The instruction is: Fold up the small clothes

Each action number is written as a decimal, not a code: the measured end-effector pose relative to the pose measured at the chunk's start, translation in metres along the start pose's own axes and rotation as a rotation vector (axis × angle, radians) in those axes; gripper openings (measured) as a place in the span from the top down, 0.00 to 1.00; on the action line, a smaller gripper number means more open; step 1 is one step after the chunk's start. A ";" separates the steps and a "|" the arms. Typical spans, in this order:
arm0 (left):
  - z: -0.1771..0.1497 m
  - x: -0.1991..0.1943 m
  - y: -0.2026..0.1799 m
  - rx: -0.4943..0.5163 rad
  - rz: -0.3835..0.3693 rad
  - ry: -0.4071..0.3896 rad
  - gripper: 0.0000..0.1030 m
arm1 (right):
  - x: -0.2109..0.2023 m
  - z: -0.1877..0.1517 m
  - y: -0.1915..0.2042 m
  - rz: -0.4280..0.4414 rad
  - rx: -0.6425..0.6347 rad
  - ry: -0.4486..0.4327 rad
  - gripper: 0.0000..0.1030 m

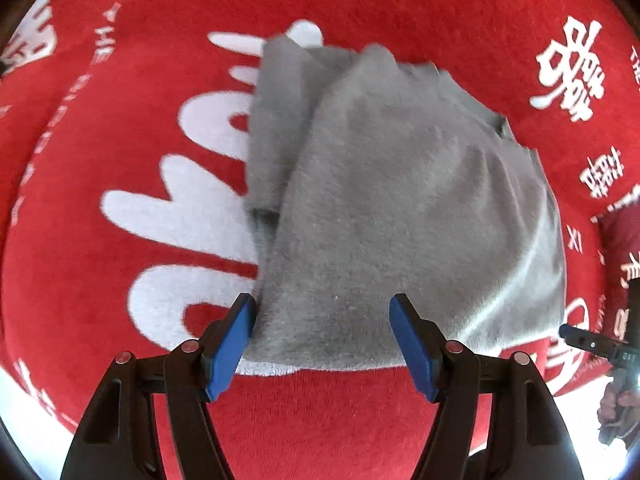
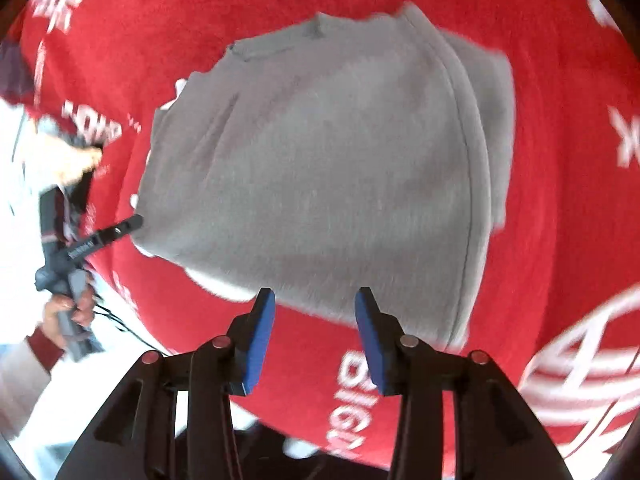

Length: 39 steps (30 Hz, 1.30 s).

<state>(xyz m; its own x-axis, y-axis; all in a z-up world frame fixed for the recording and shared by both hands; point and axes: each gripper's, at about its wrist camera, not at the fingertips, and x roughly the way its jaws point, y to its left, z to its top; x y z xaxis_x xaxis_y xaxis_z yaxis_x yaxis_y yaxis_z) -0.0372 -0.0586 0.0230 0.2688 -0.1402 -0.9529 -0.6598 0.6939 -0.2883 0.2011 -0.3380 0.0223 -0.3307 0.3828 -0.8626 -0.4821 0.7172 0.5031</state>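
Grey fleece, a small garment (image 1: 400, 208), is lying folded over on itself on a red cloth (image 1: 120, 80) printed with white lettering, and it is being seen from two sides at once. In the left wrist view the left gripper (image 1: 322, 326) is being held above the near hem with its blue pads spread, one pad beside the hem's left corner and the other over the fabric; nothing is being pinched. In the right wrist view the right gripper (image 2: 316, 318) is likewise being held parted at the garment's near edge, with no fabric caught between the pads (the picture is blurred, so actual contact with the cloth cannot be judged).

A narrower under-layer is showing beyond the top layer's far side in both views, so one fold is judged to be already laid and the hands are being placed for what follows. The person's hand (image 2: 66, 316) on the left tool's handle is being caught at the left margin of the right wrist view.

The next move is judged to call for a fresh hold: both layers of an edge are to be pinched together, lifted only slightly, and carried across so that the edges are brought level.
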 end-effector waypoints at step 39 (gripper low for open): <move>-0.038 -0.033 0.031 -0.021 0.078 -0.024 0.49 | -0.001 -0.023 -0.009 -0.118 0.225 -0.097 0.97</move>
<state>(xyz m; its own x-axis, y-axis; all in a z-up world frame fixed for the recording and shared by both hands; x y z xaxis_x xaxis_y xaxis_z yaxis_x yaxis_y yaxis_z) -0.0936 -0.0592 0.0417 0.2322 -0.0690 -0.9702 -0.6938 0.6874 -0.2149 0.1874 -0.3579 0.0202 -0.1983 0.3352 -0.9210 -0.3164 0.8675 0.3838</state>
